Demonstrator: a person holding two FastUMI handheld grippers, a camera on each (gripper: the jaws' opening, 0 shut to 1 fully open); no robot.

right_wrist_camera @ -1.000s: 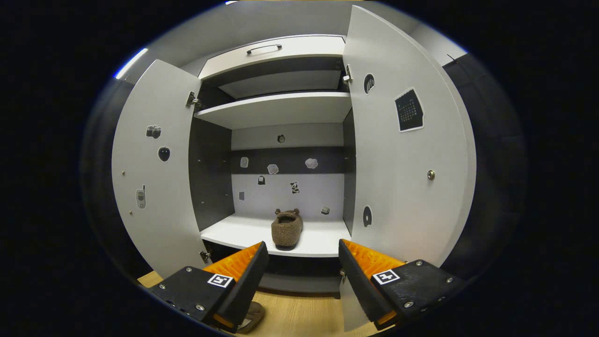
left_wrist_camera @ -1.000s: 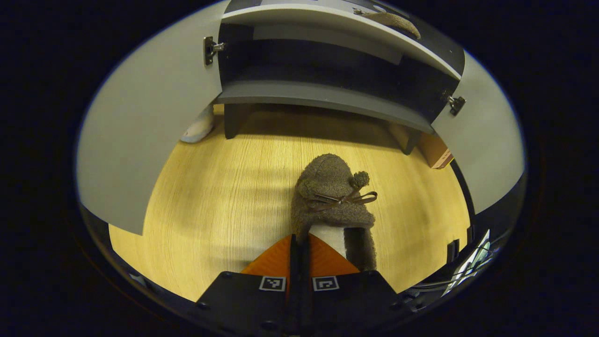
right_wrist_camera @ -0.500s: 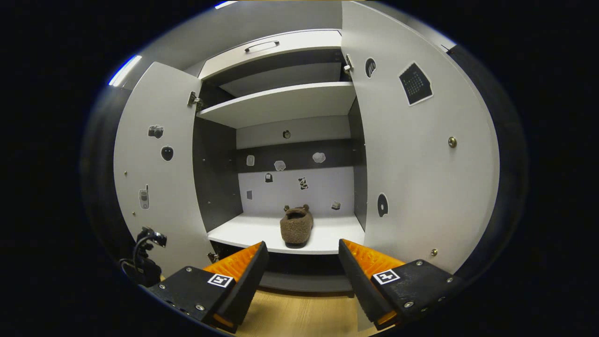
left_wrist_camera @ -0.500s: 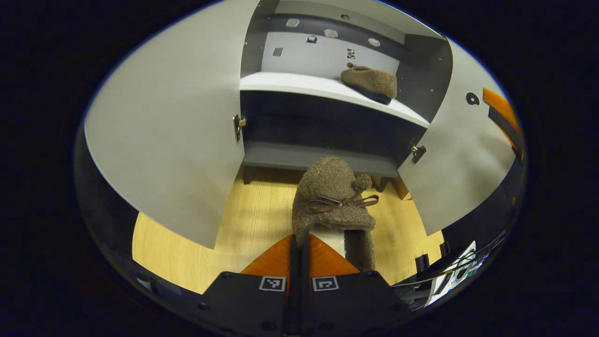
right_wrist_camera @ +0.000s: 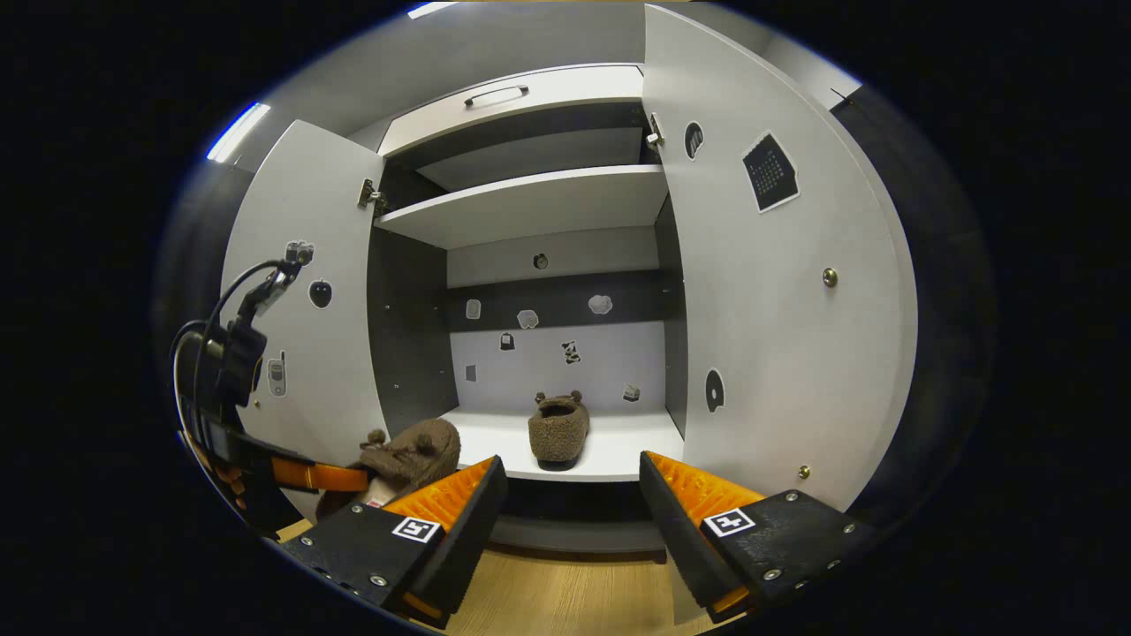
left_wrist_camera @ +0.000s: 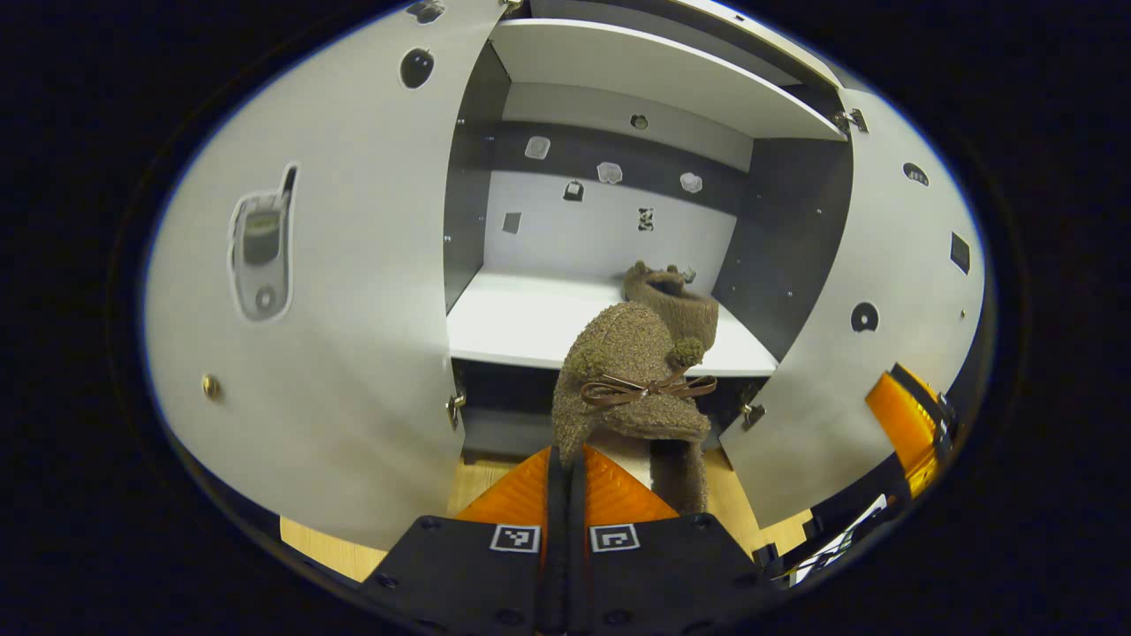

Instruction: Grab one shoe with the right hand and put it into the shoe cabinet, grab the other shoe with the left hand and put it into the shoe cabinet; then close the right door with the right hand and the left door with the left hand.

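Note:
My left gripper [left_wrist_camera: 565,459] is shut on the heel edge of a brown fuzzy slipper with a bow [left_wrist_camera: 632,375]. It holds the slipper in the air just in front of the cabinet's lower shelf [left_wrist_camera: 521,322]. The other brown slipper [left_wrist_camera: 673,300] lies on that shelf, to the right, heel toward me. In the right gripper view the shelved slipper [right_wrist_camera: 558,428] sits straight ahead, while my right gripper [right_wrist_camera: 573,477] stands open and empty in front of the cabinet. The left gripper [right_wrist_camera: 349,480] with its held slipper [right_wrist_camera: 415,450] comes in from the left.
Both cabinet doors stand wide open: the left door [right_wrist_camera: 300,247] and the right door [right_wrist_camera: 778,336], each with a small knob. An upper shelf [right_wrist_camera: 530,203] and a drawer with a handle [right_wrist_camera: 495,93] are above. Wooden floor [right_wrist_camera: 565,592] lies below the cabinet.
My left gripper has lifted the slipper from near the floor up to the lower shelf's height and closer to the cabinet. The right gripper stayed open and shifted only slightly.

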